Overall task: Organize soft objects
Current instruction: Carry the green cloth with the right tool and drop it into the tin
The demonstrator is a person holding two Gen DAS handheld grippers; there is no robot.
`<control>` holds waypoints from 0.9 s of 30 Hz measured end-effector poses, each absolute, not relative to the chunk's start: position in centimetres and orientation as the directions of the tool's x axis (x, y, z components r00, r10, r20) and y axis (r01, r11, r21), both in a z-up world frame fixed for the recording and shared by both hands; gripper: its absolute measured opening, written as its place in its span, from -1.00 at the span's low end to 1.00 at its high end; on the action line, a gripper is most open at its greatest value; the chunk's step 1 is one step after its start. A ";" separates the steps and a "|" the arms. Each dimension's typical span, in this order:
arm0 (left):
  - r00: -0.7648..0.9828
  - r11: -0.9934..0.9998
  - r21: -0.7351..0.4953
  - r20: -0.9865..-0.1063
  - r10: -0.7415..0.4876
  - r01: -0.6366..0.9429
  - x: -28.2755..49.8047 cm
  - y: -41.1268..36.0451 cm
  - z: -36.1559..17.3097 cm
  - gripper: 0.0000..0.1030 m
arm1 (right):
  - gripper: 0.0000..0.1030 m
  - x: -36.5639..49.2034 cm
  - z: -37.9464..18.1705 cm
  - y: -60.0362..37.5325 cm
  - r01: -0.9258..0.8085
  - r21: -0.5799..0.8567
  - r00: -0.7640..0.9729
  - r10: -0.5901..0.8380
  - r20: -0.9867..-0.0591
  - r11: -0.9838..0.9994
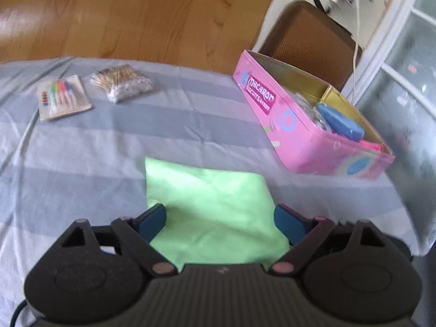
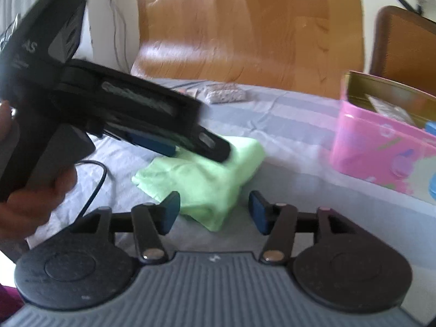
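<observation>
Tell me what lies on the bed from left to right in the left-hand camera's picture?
Pen pack → bag of cotton swabs → green cloth → pink tin. The cloth lies nearest, between the open fingers of the left gripper.

Soft daylight fills both my views, glare shining on the far wooden floor point(image 1: 114, 13), everything slightly blurred, edges bowed, and my left claw point(image 2: 201, 147) smeared.
</observation>
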State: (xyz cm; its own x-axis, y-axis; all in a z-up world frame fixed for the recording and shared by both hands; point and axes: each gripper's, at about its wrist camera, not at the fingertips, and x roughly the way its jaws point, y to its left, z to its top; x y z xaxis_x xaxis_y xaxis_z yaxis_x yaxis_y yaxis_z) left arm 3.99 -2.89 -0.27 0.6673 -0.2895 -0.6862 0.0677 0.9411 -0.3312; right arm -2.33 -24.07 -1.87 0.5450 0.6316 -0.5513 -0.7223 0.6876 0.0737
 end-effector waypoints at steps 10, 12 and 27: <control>0.695 0.916 -0.352 -0.610 -0.379 0.191 3.3 -4.6 1.5 -0.47 | -0.87 -4.2 -0.5 -23.5 -0.721 -0.027 0.647 0.659 -0.383 0.692; 0.721 0.907 -0.349 -0.563 -0.404 0.237 3.4 -5.3 3.3 -0.47 | -0.87 -4.7 0.5 -24.4 -0.675 -0.063 0.715 0.630 -0.301 0.735; 0.644 0.811 -0.330 -0.494 -0.584 0.483 15.4 -18.0 6.8 -0.41 | -0.86 4.2 1.7 -32.3 -0.322 -0.163 0.939 0.291 -0.185 0.933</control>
